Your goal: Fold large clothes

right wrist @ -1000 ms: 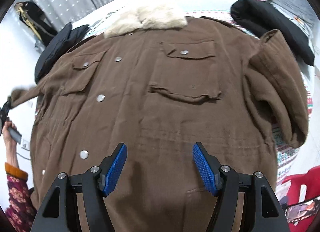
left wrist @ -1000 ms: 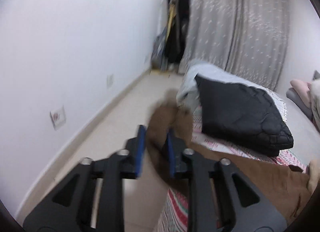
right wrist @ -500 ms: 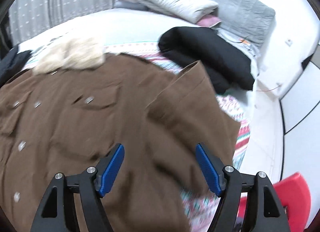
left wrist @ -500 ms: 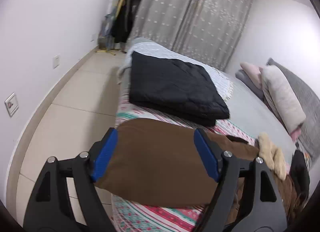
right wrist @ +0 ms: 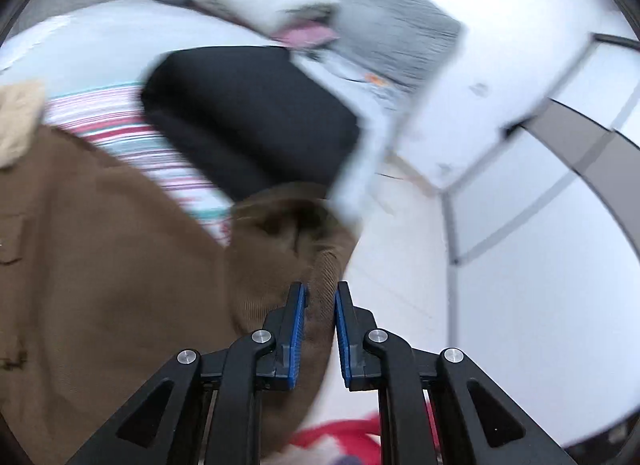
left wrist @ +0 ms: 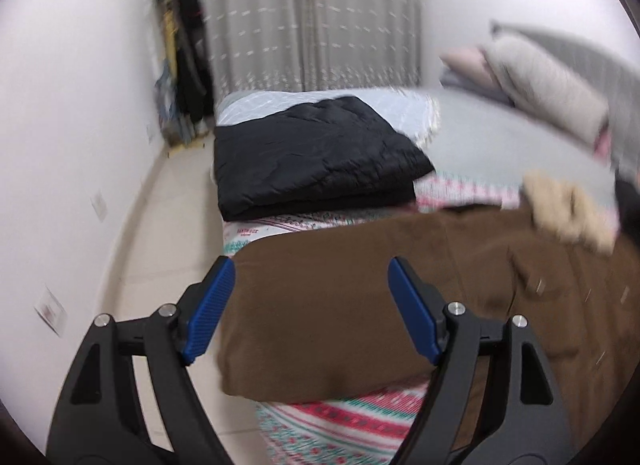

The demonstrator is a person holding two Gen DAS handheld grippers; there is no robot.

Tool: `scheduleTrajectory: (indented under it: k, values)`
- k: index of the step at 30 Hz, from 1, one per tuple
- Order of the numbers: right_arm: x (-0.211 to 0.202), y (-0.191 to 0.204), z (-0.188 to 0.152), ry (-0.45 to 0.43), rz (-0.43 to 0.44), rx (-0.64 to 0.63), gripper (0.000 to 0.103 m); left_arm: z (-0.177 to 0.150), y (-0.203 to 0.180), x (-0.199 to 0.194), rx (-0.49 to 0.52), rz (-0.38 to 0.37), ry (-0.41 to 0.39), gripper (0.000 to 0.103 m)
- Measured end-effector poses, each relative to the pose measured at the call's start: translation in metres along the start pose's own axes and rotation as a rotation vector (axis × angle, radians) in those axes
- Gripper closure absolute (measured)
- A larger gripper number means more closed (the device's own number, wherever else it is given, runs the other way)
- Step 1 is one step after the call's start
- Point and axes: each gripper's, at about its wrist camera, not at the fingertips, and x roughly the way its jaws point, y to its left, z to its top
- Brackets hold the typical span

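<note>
Since half a second ago our right gripper (right wrist: pixel 320 329) has closed on the brown coat's (left wrist: pixel 360 305) right sleeve (right wrist: pixel 316 265); our left gripper (left wrist: pixel 310 305) hangs wide open, empty, over the coat on the bed (left wrist: pixel 352 425), collar (left wrist: pixel 568 209) far right.

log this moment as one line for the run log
step: fold sleeves | left gripper: open above folded sleeve | right gripper: shut on brown coat sleeve | bed: coat spread flat
</note>
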Motion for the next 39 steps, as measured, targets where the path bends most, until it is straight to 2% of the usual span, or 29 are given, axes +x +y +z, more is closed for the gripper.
scheduleTrajectory:
  k: [2, 3, 4, 6, 10, 13, 15, 17, 19, 21, 22, 23, 25, 26, 28, 30, 31, 32, 33, 34, 35, 36, 38, 39]
  values:
    - [-0.003, -0.029, 0.001, 0.016, 0.036, 0.048, 0.085, -0.001, -0.015, 0.003, 0.116, -0.022, 0.014, 0.024]
    - [-0.003, -0.039, 0.002, 0.016, 0.078, 0.056, 0.077, 0.001, -0.021, 0.006, 0.158, -0.026, 0.026, 0.024]
    - [-0.004, -0.047, 0.004, 0.018, 0.115, 0.055, 0.061, 0.004, -0.029, 0.011, 0.219, -0.021, 0.044, 0.024]
    - [-0.012, -0.06, 0.012, -0.017, 0.16, 0.053, 0.04, 0.013, -0.044, 0.023, 0.325, -0.002, 0.067, 0.024]
    - [-0.033, -0.065, 0.036, -0.153, 0.22, 0.062, 0.025, 0.038, -0.072, 0.06, 0.514, 0.024, 0.1, 0.024]
    - [-0.024, -0.035, 0.058, -0.167, 0.44, 0.011, 0.023, 0.052, -0.093, 0.095, 0.596, 0.012, 0.144, 0.024]
    - [-0.006, -0.007, 0.064, -0.125, 0.558, -0.043, 0.023, 0.054, -0.107, 0.121, 0.604, -0.044, 0.212, 0.024]
    - [0.019, 0.029, 0.066, -0.066, 0.613, -0.113, 0.023, 0.053, -0.117, 0.151, 0.619, -0.067, 0.289, 0.024]
    - [0.045, 0.061, 0.065, -0.021, 0.599, -0.18, 0.023, 0.049, -0.122, 0.173, 0.647, -0.075, 0.33, 0.023]
    - [0.069, 0.085, 0.06, 0.029, 0.595, -0.241, 0.023, 0.048, -0.118, 0.185, 0.64, -0.124, 0.358, 0.022]
    - [0.083, 0.094, 0.059, 0.056, 0.599, -0.267, 0.023, 0.049, -0.113, 0.189, 0.628, -0.153, 0.37, 0.018]
    - [0.087, 0.098, 0.049, 0.076, 0.604, -0.271, 0.023, 0.049, -0.108, 0.192, 0.612, -0.172, 0.381, 0.01]
    - [0.108, 0.108, 0.05, 0.119, 0.645, -0.264, 0.023, 0.052, -0.096, 0.198, 0.56, -0.207, 0.404, 0.003]
    - [0.118, 0.111, 0.051, 0.138, 0.675, -0.252, 0.023, 0.053, -0.087, 0.203, 0.504, -0.248, 0.436, 0.002]
    - [0.128, 0.111, 0.054, 0.142, 0.705, -0.222, 0.013, 0.053, -0.074, 0.211, 0.4, -0.305, 0.488, 0.002]
    - [0.136, 0.11, 0.054, 0.157, 0.726, -0.203, 0.011, 0.049, -0.062, 0.212, 0.287, -0.346, 0.504, 0.004]
    - [0.139, 0.109, 0.053, 0.162, 0.738, -0.18, 0.011, 0.046, -0.062, 0.203, 0.28, -0.363, 0.474, 0.017]
    - [0.135, 0.106, 0.056, 0.161, 0.74, -0.176, 0.014, 0.043, -0.065, 0.192, 0.278, -0.394, 0.446, 0.042]
    - [0.13, 0.106, 0.054, 0.154, 0.754, -0.177, 0.028, 0.041, -0.068, 0.181, 0.274, -0.395, 0.427, 0.055]
    - [0.123, 0.106, 0.052, 0.144, 0.777, -0.186, 0.054, 0.038, -0.073, 0.173, 0.28, -0.359, 0.407, 0.083]
    - [0.113, 0.106, 0.049, 0.132, 0.787, -0.204, 0.068, 0.035, -0.082, 0.164, 0.308, -0.284, 0.38, 0.092]
    - [0.106, 0.108, 0.047, 0.117, 0.761, -0.224, 0.092, 0.033, -0.091, 0.154, 0.342, -0.214, 0.342, 0.096]
    - [0.083, 0.116, 0.04, 0.06, 0.637, -0.278, 0.096, 0.038, -0.106, 0.135, 0.392, -0.096, 0.241, 0.098]
    - [0.072, 0.12, 0.04, 0.027, 0.57, -0.301, 0.098, 0.044, -0.109, 0.128, 0.385, -0.067, 0.202, 0.098]
